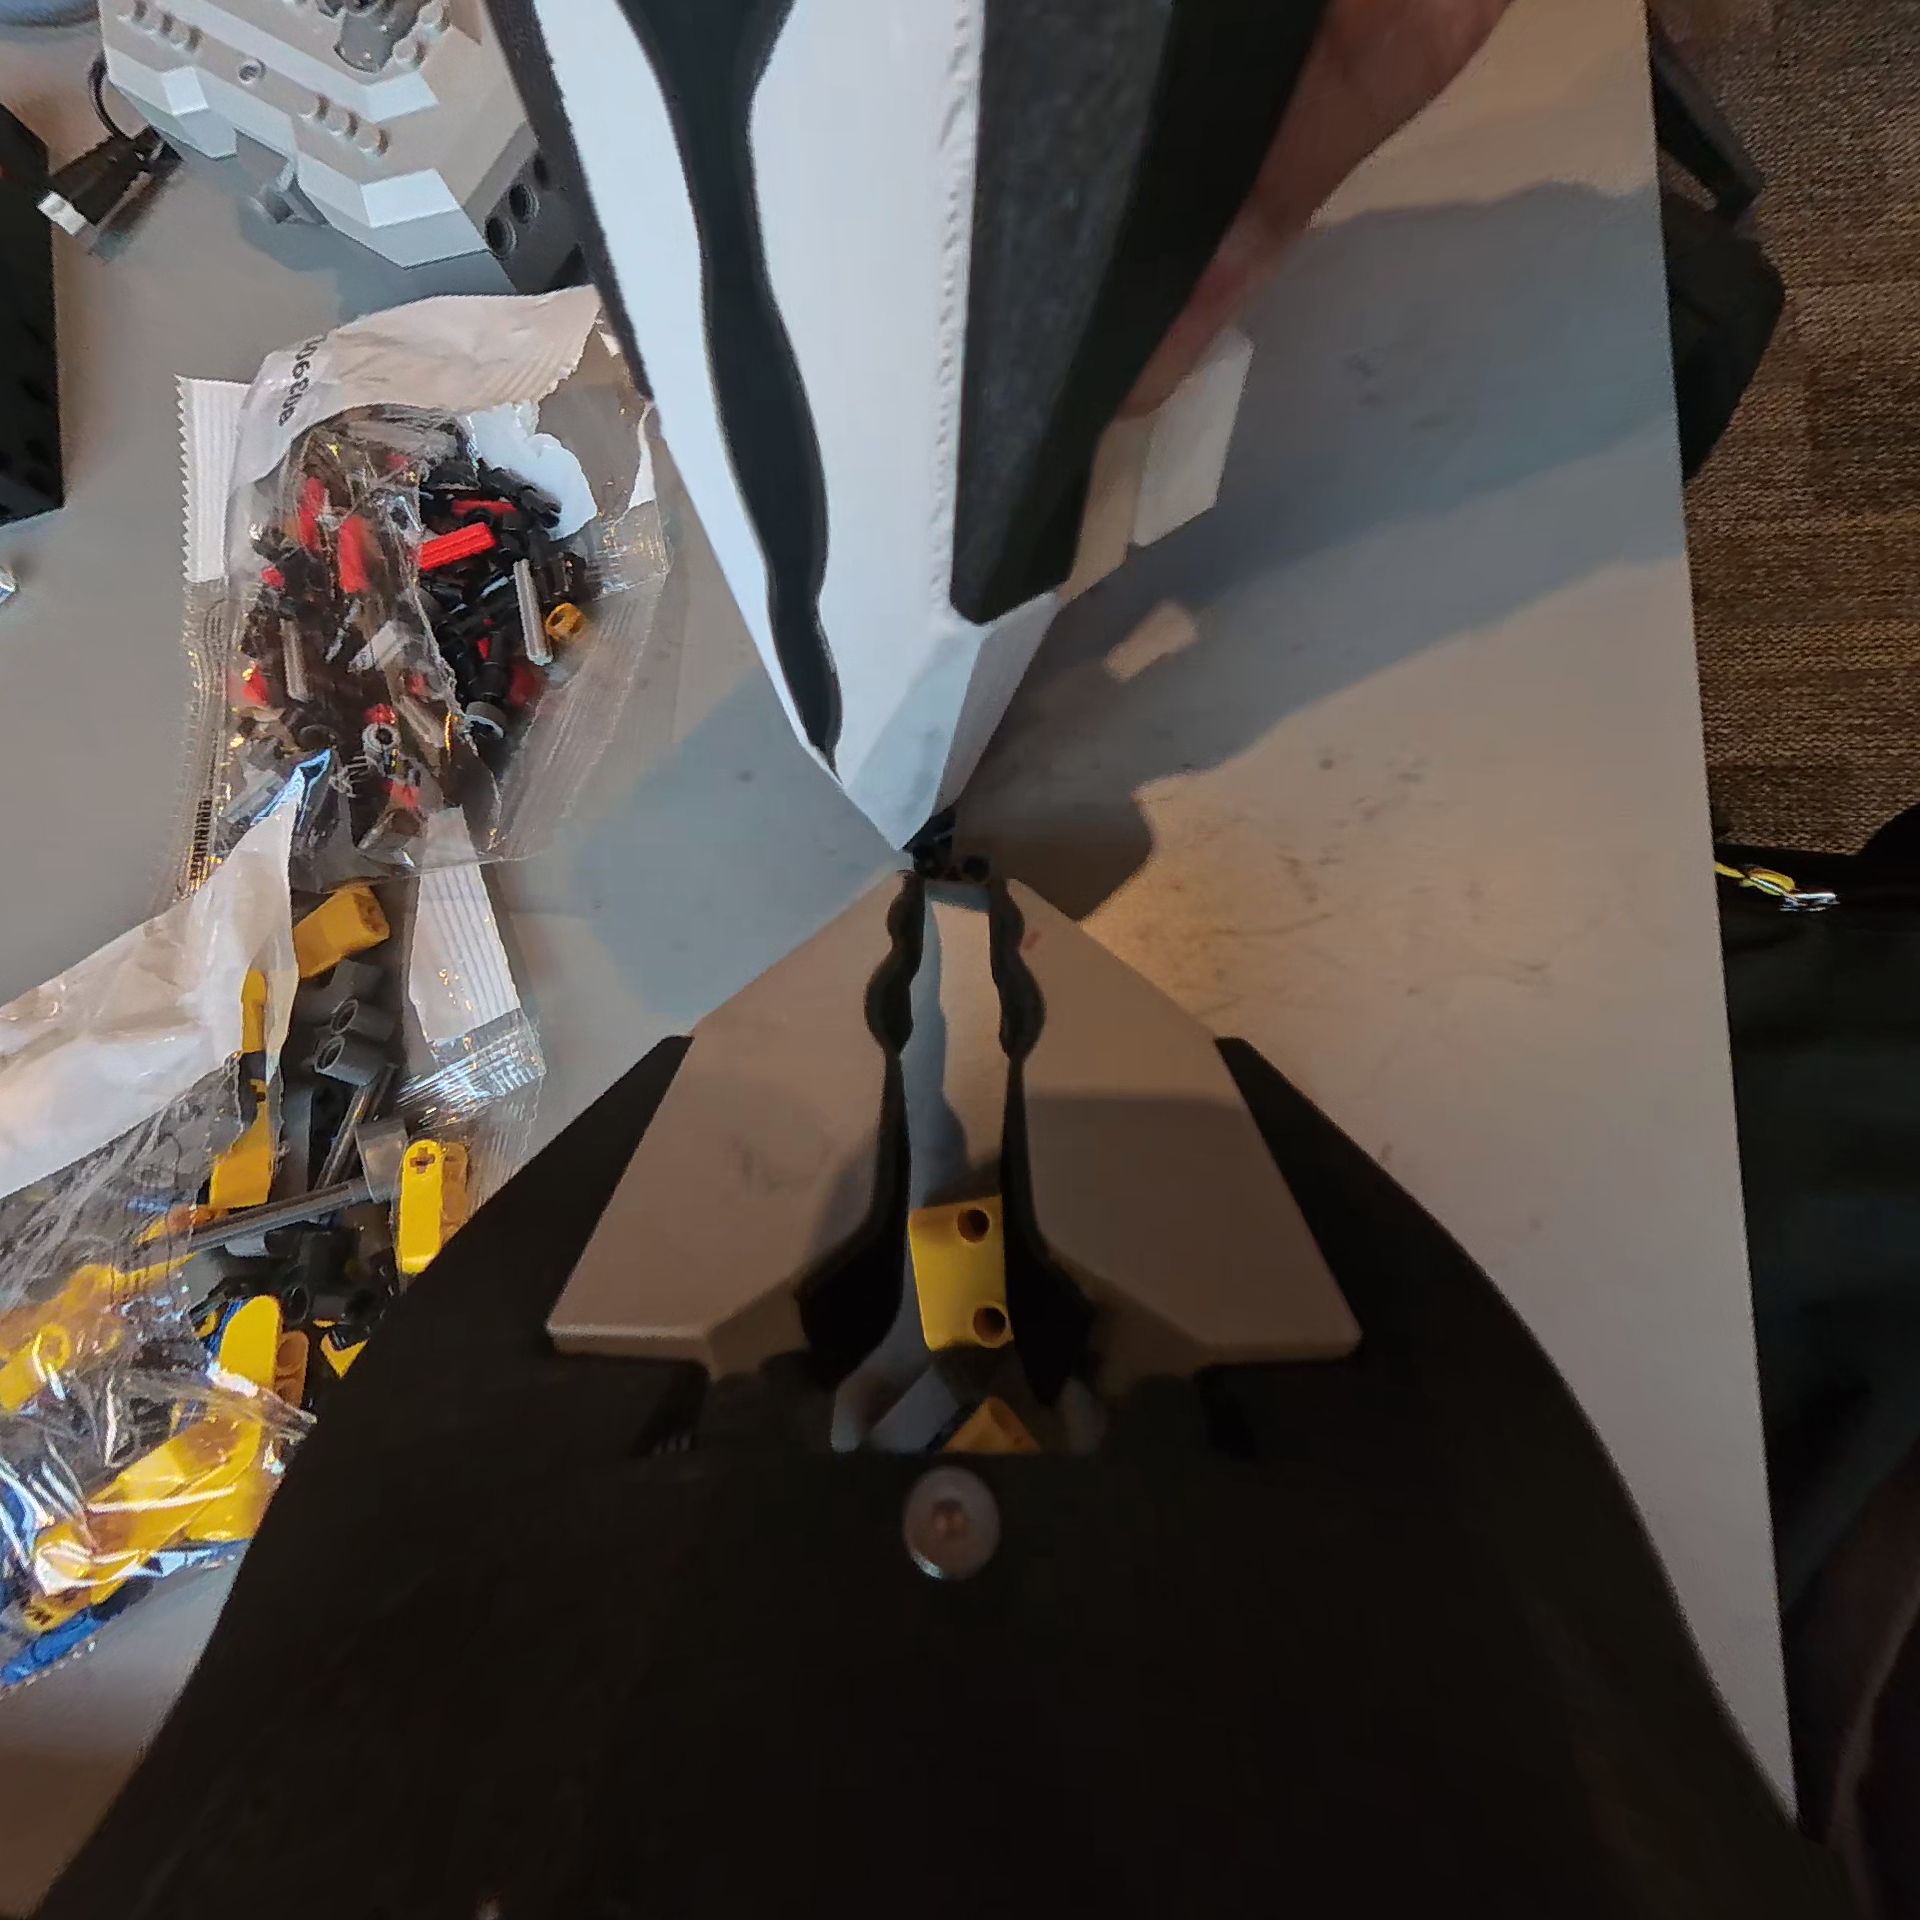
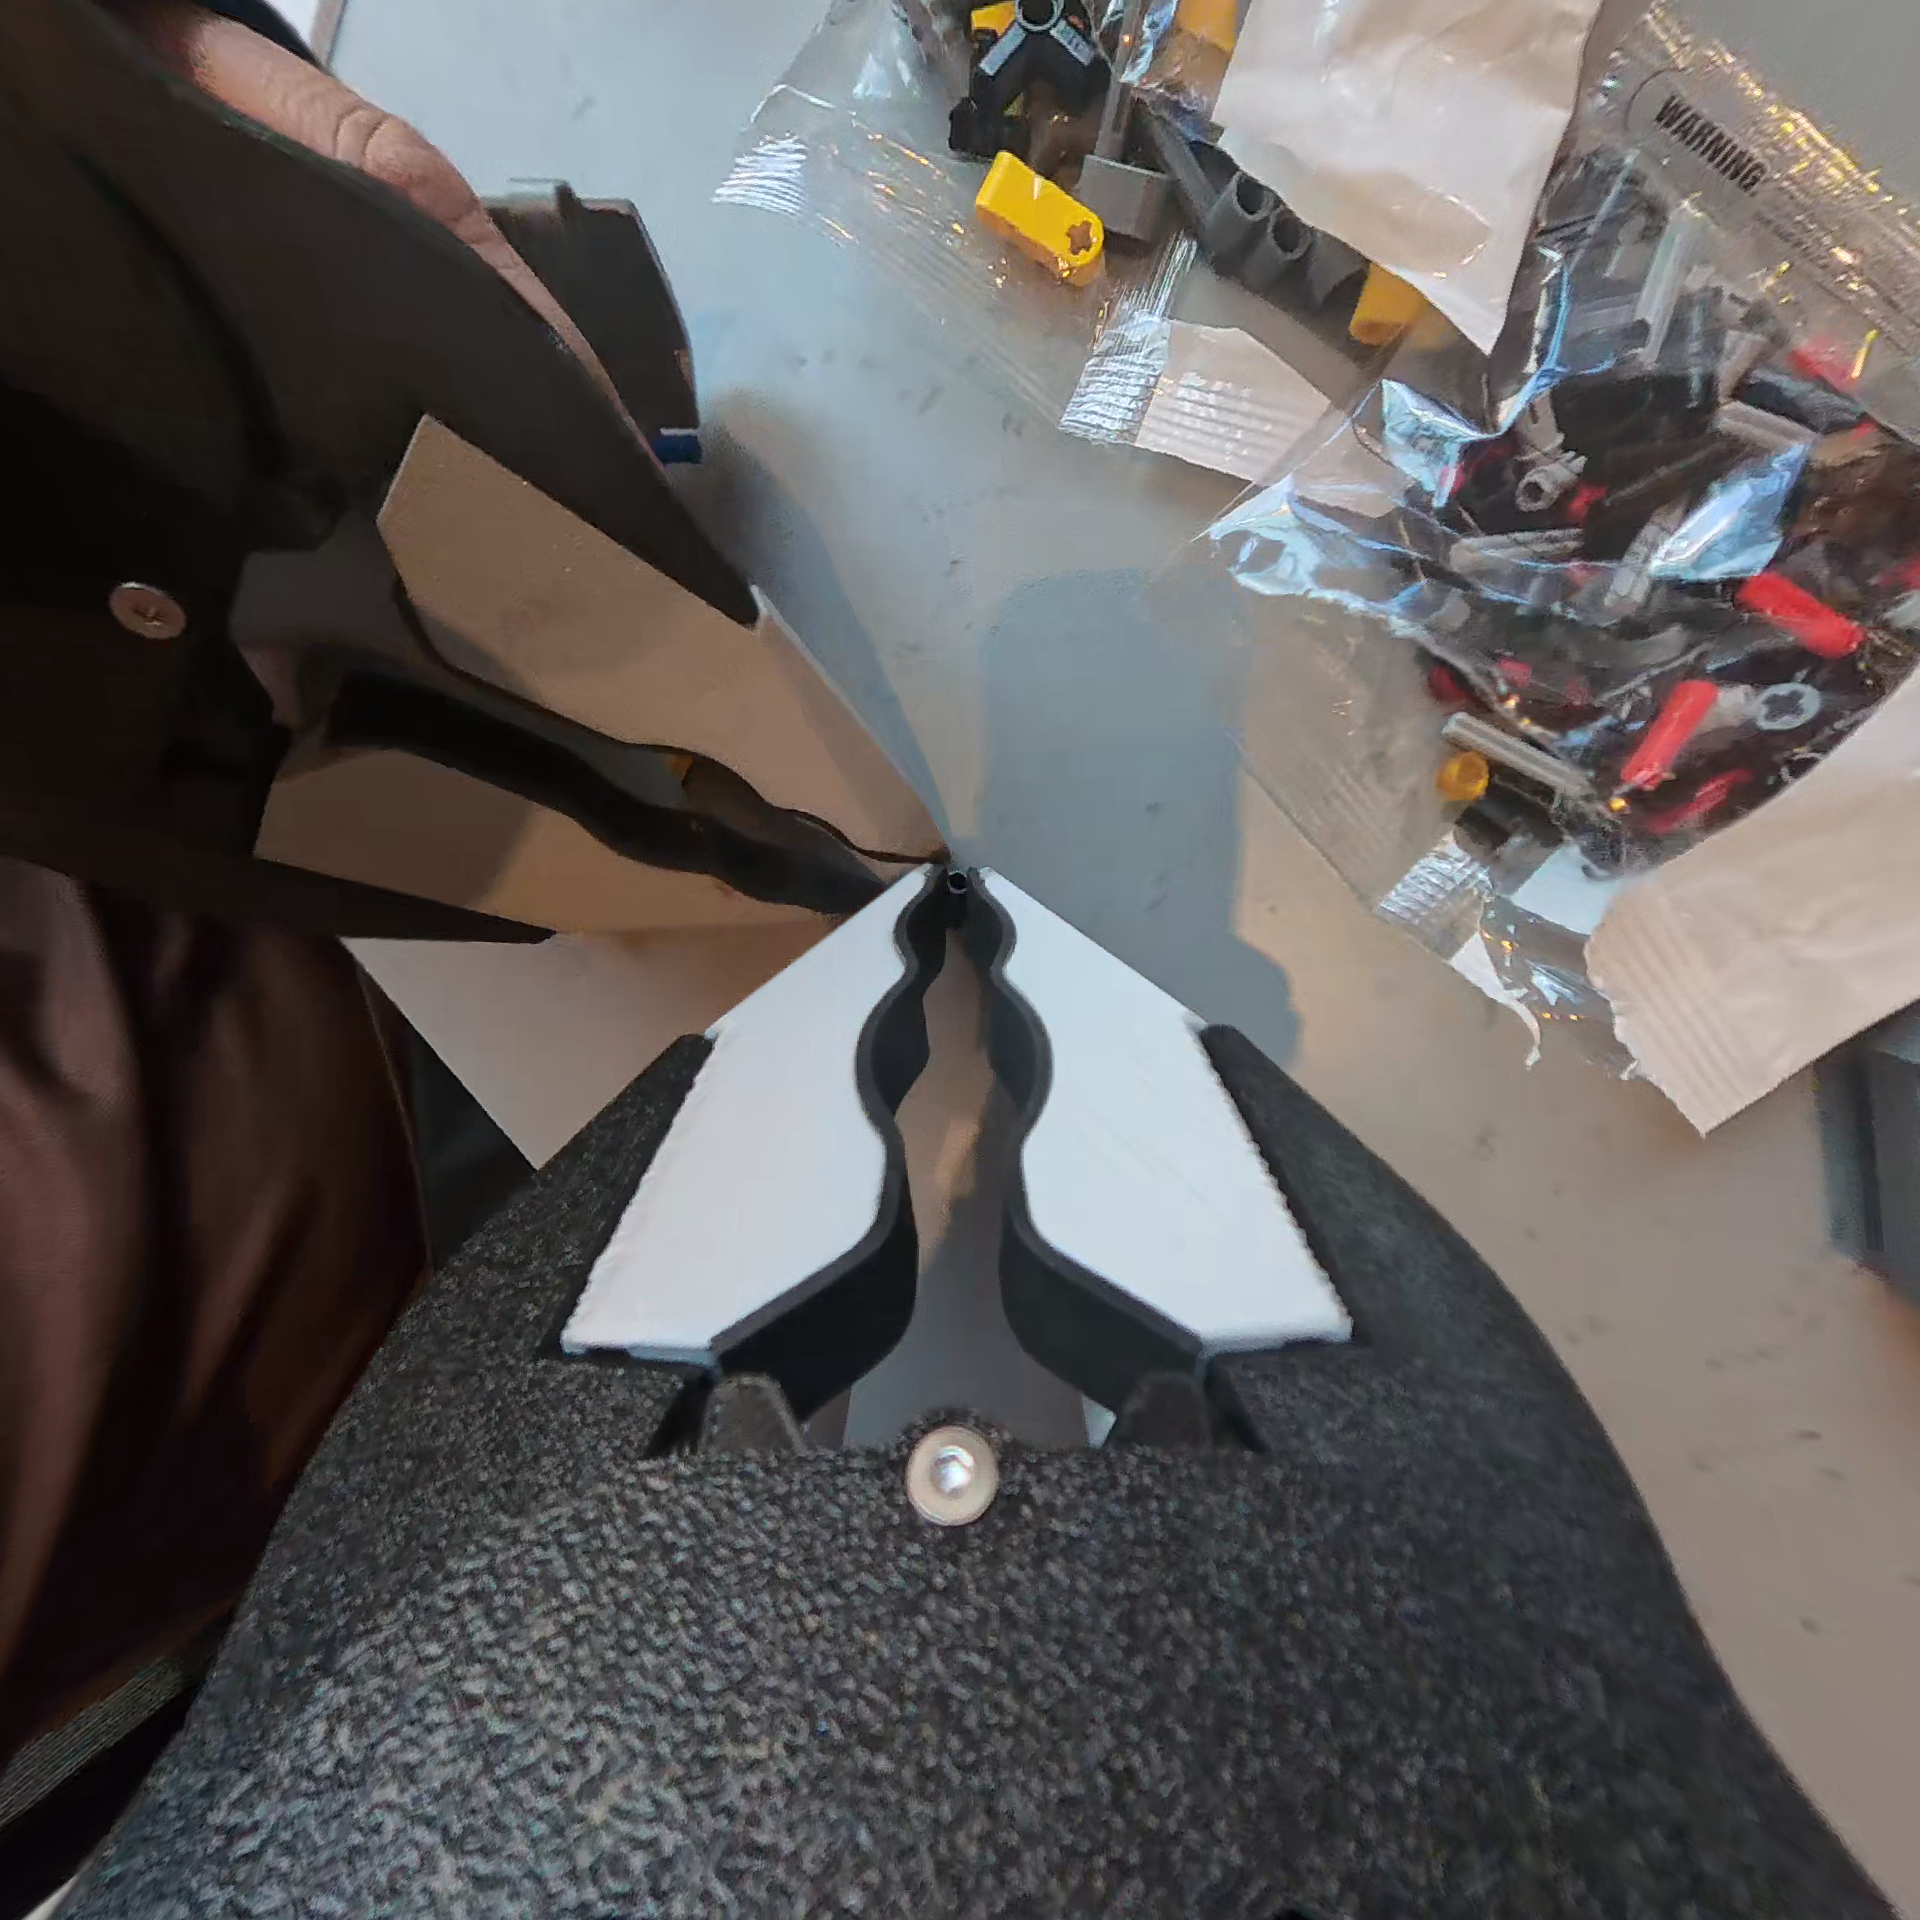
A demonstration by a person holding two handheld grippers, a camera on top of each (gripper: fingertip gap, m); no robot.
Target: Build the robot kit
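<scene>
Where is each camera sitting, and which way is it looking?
Left wrist view: sits on the left gripper, looking along its jaws down at the table; the right gripper comes in from the top, tip to tip, with a hand behind it.
Right wrist view: sits on the right gripper, looking down at the table; the left gripper and a hand show at the left.
Shared: both grippers, a small black part between their tips, and the bags of bricks.
</scene>
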